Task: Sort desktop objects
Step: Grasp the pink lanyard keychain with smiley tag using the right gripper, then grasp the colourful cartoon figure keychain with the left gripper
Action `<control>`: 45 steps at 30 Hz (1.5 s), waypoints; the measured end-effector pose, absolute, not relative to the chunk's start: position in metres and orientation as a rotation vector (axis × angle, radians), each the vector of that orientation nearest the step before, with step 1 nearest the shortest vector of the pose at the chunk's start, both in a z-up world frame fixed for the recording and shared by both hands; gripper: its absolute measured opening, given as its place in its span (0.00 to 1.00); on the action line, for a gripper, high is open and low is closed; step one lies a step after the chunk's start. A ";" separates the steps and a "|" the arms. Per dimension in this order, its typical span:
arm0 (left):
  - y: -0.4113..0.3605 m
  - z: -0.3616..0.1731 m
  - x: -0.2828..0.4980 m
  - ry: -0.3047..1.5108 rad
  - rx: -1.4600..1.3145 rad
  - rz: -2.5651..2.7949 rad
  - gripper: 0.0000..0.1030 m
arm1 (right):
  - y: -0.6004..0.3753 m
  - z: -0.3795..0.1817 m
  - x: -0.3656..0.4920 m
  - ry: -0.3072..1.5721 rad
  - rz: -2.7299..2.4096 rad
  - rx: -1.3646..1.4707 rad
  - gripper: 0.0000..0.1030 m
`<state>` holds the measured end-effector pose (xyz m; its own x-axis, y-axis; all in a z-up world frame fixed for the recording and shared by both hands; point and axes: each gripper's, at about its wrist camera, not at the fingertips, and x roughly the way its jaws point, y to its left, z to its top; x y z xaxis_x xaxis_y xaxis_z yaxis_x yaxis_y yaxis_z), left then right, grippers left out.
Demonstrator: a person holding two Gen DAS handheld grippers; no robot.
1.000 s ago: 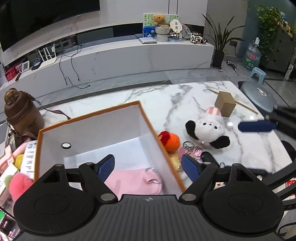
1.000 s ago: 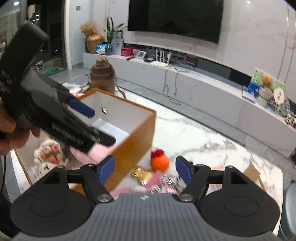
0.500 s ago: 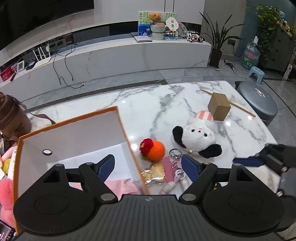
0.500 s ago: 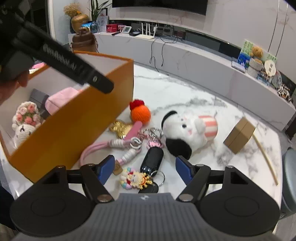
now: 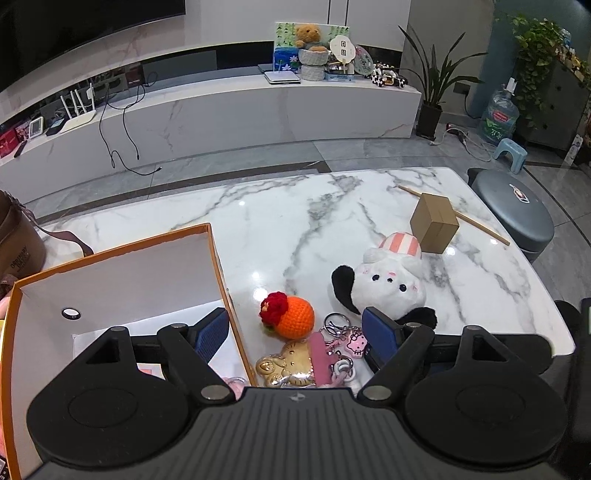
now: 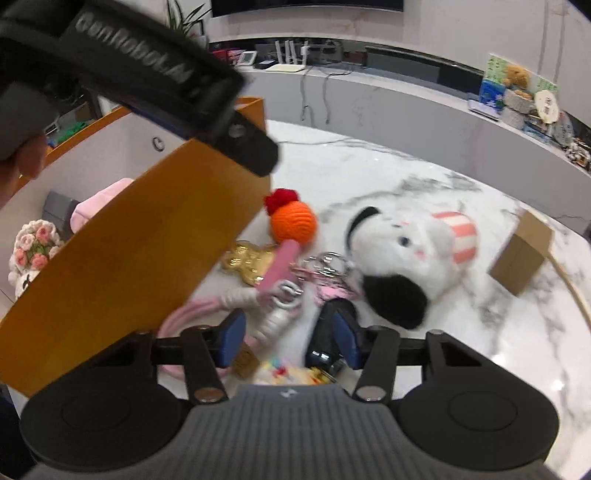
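Between the right tool's [image 6: 288, 339] closing jaws lies the pink keyring strap [image 6: 273, 314], not yet gripped; it has dropped toward the pile. Left tool [image 5: 295, 332] hangs wide, empty, astride the orange box's [image 5: 221, 273] wall. Beyond, plush dog [image 6: 406, 247].

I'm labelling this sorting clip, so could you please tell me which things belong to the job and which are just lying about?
Job: orange box, crochet orange, white plush dog, gold charm, pink keychains.

Lying about: cardboard cube, wooden stick, brown bag.

Far: teddy bear [image 5: 309, 36] on white TV console [image 5: 221, 110]; potted plant [image 5: 436, 85], water jug [image 5: 498, 118], blue stool [image 5: 511, 151] right.
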<state>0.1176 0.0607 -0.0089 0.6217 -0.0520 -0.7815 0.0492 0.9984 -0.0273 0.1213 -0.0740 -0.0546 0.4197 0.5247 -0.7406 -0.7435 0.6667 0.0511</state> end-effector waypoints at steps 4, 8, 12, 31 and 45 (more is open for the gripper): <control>0.064 -0.011 0.122 0.904 -0.023 -0.054 0.91 | -0.053 -0.067 0.123 0.846 0.820 -0.348 0.44; 0.066 -0.009 0.125 0.898 -0.045 -0.041 0.91 | -0.041 -0.078 0.119 0.852 0.793 -0.428 0.33; 0.065 -0.005 0.123 0.881 -0.045 -0.043 0.91 | -0.045 -0.073 0.121 0.873 0.809 -0.390 0.19; 0.024 0.010 0.098 0.840 -0.014 -0.149 0.91 | -0.161 0.040 0.095 0.681 0.685 -0.185 0.15; -0.046 -0.044 0.088 0.942 0.224 -0.233 0.91 | -0.244 0.009 0.111 0.763 0.518 -0.180 0.15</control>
